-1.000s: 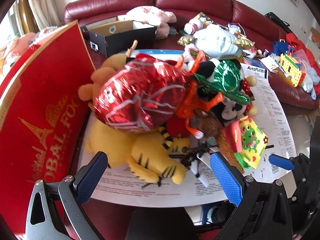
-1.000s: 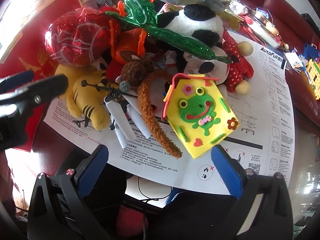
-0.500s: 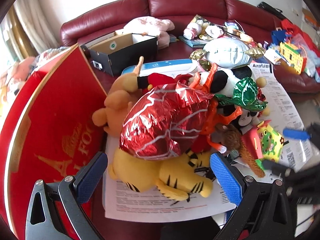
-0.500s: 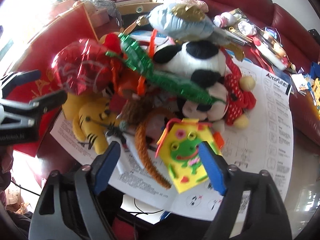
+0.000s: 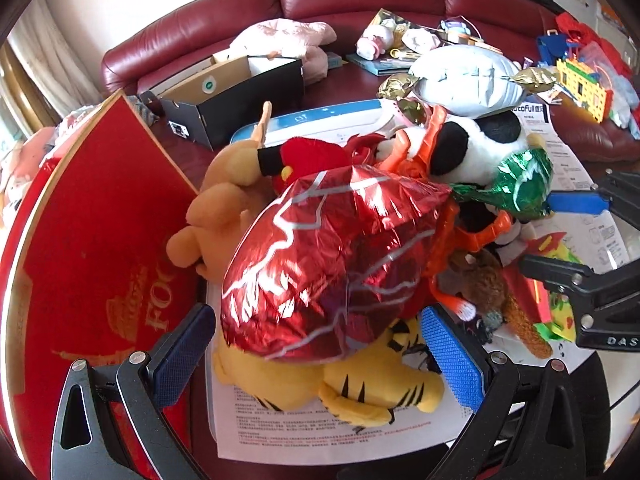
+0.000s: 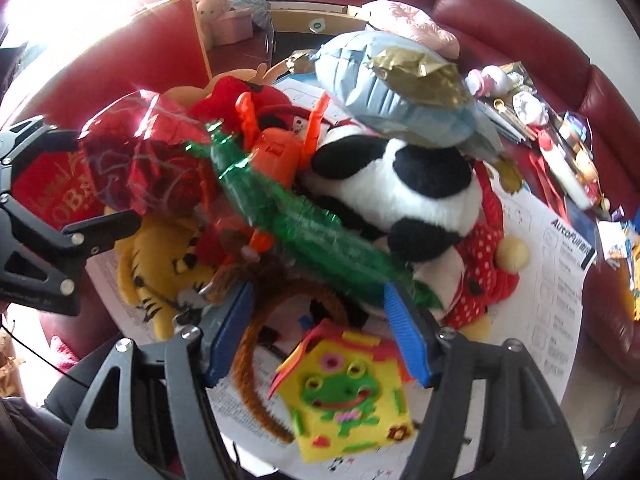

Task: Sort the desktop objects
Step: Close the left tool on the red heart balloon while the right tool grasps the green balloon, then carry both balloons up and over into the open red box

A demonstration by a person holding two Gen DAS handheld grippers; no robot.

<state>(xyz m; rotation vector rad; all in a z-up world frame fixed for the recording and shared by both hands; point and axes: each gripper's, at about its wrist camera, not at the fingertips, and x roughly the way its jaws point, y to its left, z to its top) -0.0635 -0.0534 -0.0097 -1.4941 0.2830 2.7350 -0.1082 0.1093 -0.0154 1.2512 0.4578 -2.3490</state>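
Pile: we see one heap of toys on a white paper sheet [image 5: 320,432] that lies on the dark tabletop [image 5: 192,152].
Red balloon [image 5: 332,264]: one, crinkled foil with silver lines, on top of the heap's near left side.
Tiger [image 5: 360,384]: one yellow plush with black stripes, under the red balloon, on the sheet.
Green balloon [image 6: 304,224]: one long shiny foil piece, slanting across the heap's middle.
Panda [image 6: 404,192]: one black-and-white plush, beside the green balloon, under a pale blue balloon [image 6: 400,96] with gold foil.
Frog house [image 6: 348,388]: one yellow foam craft with a green frog face, at the sheet's near edge.
Brown tail [image 6: 256,364]: one fuzzy curved strip beside the frog house.
Red box [image 5: 88,248]: one, gold lettering, left of the heap.
Left tongs [image 5: 320,356]: we find them wide apart, straddling the red balloon and tiger, gripping nothing.
Right tongs [image 6: 316,332]: blue pads have just been closing; the frog house's roof and the brown tail sit between them, pads not pressing either.
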